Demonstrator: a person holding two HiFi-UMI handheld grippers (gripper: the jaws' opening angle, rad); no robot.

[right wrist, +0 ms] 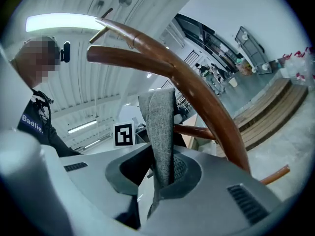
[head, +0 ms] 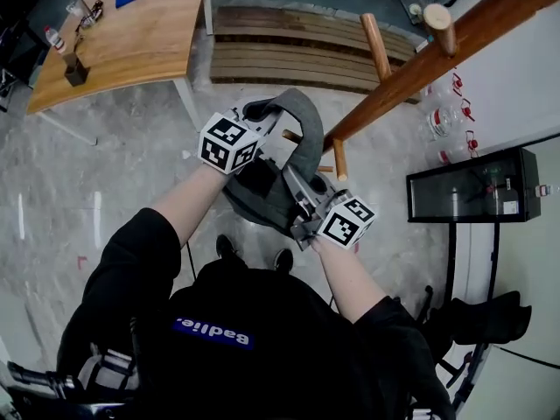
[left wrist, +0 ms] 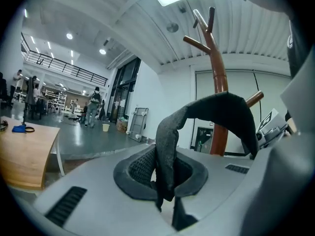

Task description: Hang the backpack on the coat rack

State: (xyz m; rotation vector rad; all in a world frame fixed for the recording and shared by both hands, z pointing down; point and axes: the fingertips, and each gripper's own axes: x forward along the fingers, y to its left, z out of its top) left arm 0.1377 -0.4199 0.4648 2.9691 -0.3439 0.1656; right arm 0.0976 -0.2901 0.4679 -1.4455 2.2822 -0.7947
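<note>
The coat rack is a brown wooden pole that runs slantwise across the head view; its top leaves the frame at the upper right, and its foot is hidden behind the backpack. The grey backpack hangs in the air over the pale floor, held up between the two grippers and just beside the lower part of the pole. Most of its body is covered by the grippers and forearms, so its shape is hard to make out.

The left hand-held gripper pinches a dark grey strap, which arches up in front of the pole. The right hand-held gripper is clamped on a lighter grey band of the same bag, with the pole curving close behind it. In the head view both sets of jaws are buried in the fabric; only the marker cubes show.

A short peg sticks out just beside the strap. Whether the strap lies over any peg cannot be told.
</note>
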